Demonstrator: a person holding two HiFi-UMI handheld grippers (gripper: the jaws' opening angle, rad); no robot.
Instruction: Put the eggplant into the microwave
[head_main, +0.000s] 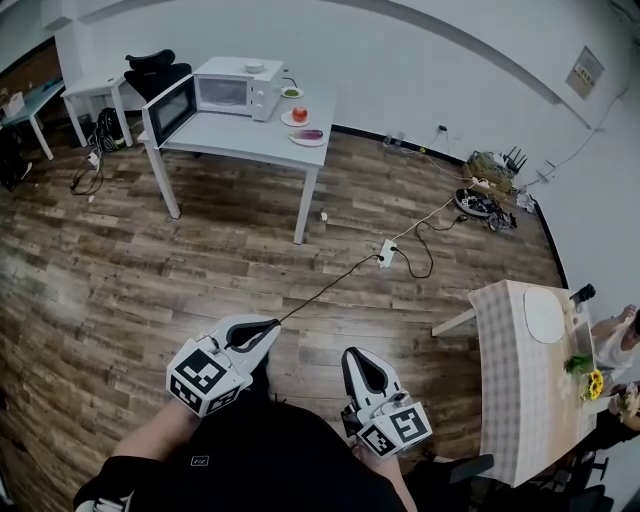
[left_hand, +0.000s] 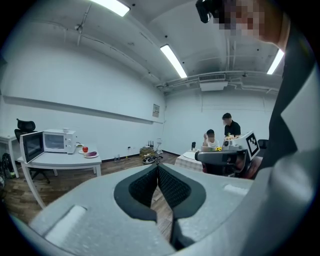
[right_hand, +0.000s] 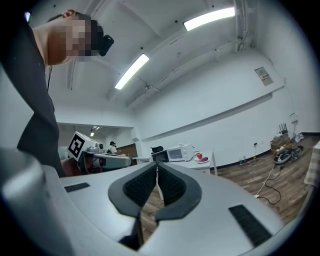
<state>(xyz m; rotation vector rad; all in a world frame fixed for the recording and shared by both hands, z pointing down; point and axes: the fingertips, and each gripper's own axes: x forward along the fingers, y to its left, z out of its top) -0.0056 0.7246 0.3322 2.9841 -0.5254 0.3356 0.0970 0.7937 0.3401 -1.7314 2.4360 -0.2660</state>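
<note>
A broad stretch of wooden floor (head_main: 200, 250) lies between both grippers and the white table (head_main: 235, 140) at the far side of the room, so the eggplant (head_main: 310, 134) sits well apart from either pair of fingers. It lies on a white plate (head_main: 297, 141) near the table's right front corner. To the right of the grippers stands a checked table (head_main: 515, 390), where a person (head_main: 612, 345) sits (a second person shows beside them in the left gripper view). On the white table the microwave (head_main: 238, 88) stands left of the eggplant, its door (head_main: 170, 108) swung open toward the table's left end. A black office chair (head_main: 155, 70) is behind that end. The left gripper (head_main: 271, 325) and the right gripper (head_main: 352, 357) are held low in front of the person's body. Each is clenched, its black ribbed pads meeting at the tips with only floor seen through the gap behind them. Past the eggplant's plate a red round fruit (head_main: 299, 114) rests on its own plate. On the floor between grippers and table, a black cable (head_main: 325, 290) runs to a white power strip (head_main: 388, 252).
</note>
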